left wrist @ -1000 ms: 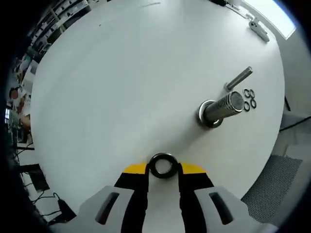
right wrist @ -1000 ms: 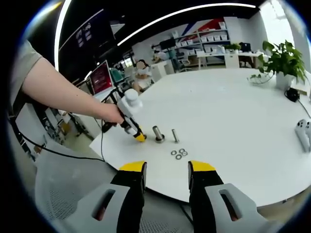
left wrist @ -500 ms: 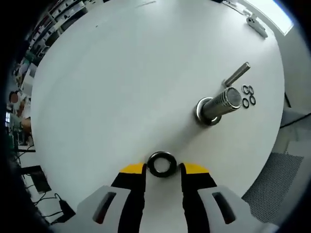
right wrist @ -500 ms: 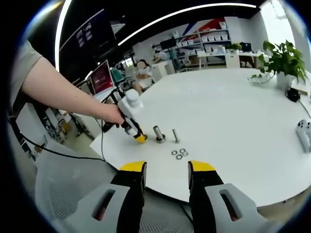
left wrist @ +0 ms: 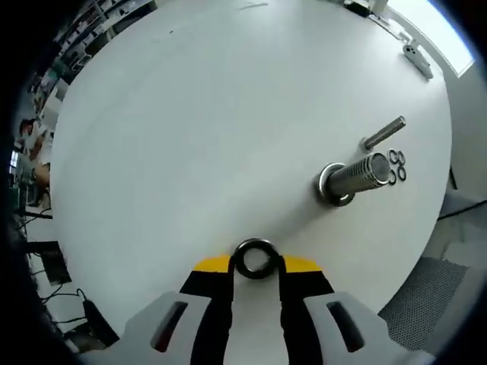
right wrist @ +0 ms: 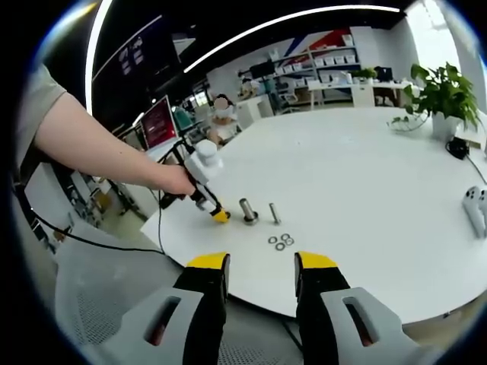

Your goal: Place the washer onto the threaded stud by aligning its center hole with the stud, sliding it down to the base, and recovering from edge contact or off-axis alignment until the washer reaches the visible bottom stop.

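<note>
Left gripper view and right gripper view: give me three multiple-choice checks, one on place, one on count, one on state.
1. Where is the dark metal ring washer?
A. between the left gripper's yellow-tipped jaws
B. on the stud
C. beside the loose washers

2. How many small loose washers lie on the white table?
A. one
B. four
C. seven

3. The right gripper is
A. shut on a washer
B. open, holding nothing
C. touching the stud

Answers: 1 A, the ring sits between the tips, apart from the threaded steel stud. 2 B, four rings cluster together. 3 B, a bare gap between its jaws.
</note>
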